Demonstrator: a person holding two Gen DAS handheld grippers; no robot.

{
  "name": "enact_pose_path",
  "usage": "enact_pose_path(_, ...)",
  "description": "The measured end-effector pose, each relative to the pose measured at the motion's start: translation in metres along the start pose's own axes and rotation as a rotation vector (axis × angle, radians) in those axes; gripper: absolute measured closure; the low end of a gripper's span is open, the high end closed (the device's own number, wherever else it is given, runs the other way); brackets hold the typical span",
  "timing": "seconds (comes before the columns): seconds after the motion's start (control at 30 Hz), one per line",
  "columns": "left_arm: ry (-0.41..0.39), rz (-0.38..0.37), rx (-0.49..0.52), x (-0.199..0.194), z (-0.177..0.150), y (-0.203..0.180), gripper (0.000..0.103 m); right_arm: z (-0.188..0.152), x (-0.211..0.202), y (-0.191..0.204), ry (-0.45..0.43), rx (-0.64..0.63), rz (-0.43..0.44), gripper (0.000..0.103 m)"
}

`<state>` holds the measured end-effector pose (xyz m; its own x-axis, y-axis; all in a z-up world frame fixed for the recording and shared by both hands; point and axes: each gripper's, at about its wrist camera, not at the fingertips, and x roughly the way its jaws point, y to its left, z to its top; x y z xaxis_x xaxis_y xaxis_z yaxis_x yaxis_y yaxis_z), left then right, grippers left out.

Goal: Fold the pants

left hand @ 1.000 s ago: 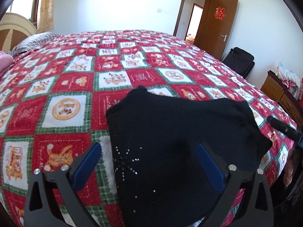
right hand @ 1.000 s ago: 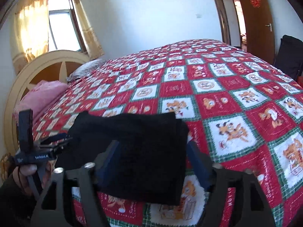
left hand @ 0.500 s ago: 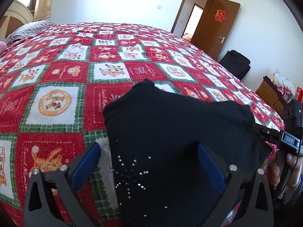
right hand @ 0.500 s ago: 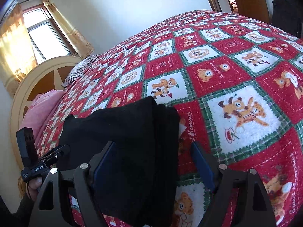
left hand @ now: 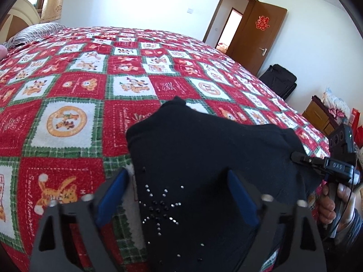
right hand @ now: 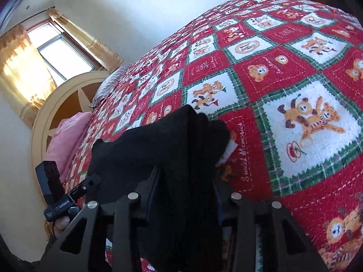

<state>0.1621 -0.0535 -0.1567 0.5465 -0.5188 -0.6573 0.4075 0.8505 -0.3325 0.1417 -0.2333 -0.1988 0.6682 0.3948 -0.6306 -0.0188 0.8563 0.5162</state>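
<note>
Two tongs closing | left tongs (left hand: pixel 177 195) wide, straddling pants (left hand: pixel 204 158) on bed (left hand: pixel 68 90) | right tongs (right hand: pixel 186 192) pinching pants edge | grip fully before lifting.

"Sweet Memories" stitched on bedspread (right hand: pixel 247 149); red double-happiness sign on door (left hand: pixel 261 22).

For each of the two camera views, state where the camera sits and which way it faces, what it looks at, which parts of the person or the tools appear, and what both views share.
Left wrist view: sits on the left gripper, looking down across the black pants toward the door; shows its closing jaws astride the pants, the right gripper and a hand.
Right wrist view: sits on the right gripper, facing the window and headboard; its jaws are closing with pants fabric between them; the left gripper shows.
Shared: pants, quilt, both grippers.
</note>
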Motion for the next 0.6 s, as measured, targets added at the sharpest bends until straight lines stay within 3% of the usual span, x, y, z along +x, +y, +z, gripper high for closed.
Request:
enact_pose_path(0.03, 0.005, -0.024, -0.007, -0.001, 0.0, 0.001, 0.036, 0.0, 0.0, 0.0, -0.001, -0.001, -0.001, 0.062)
enact_pose_path(0.07, 0.009, -0.045, -0.015, -0.002, -0.001, 0.001, 0.041, 0.0, -0.001, 0.0, -0.003, 0.0, 0.002, 0.063)
enact_pose_path(0.23, -0.01, -0.072, -0.048, -0.002, -0.005, 0.007, 0.038, -0.002, -0.002, -0.004, -0.005, 0.013, 0.02, 0.063)
enact_pose_path(0.33, -0.016, -0.073, -0.036, -0.003, -0.007, 0.005, 0.042, -0.003, -0.001, -0.006, -0.011, 0.016, 0.023, 0.062)
enact_pose_path(0.43, -0.023, -0.104, -0.041, -0.007, -0.006, 0.005, 0.071, -0.003, -0.002, -0.003, -0.011, 0.003, 0.026, 0.064)
enact_pose_path(0.47, -0.025, -0.11, -0.049, -0.008, -0.006, 0.006, 0.078, -0.004, -0.004, 0.001, -0.015, -0.014, 0.032, 0.07)
enact_pose_path(0.53, -0.049, -0.105, -0.059, -0.014, -0.006, 0.009, 0.089, -0.005, -0.011, 0.012, -0.033, -0.048, 0.057, 0.072)
enact_pose_path(0.6, -0.076, -0.108, -0.082, -0.021, -0.006, 0.014, 0.09, -0.004, -0.02, 0.028, -0.059, -0.094, 0.074, 0.072)
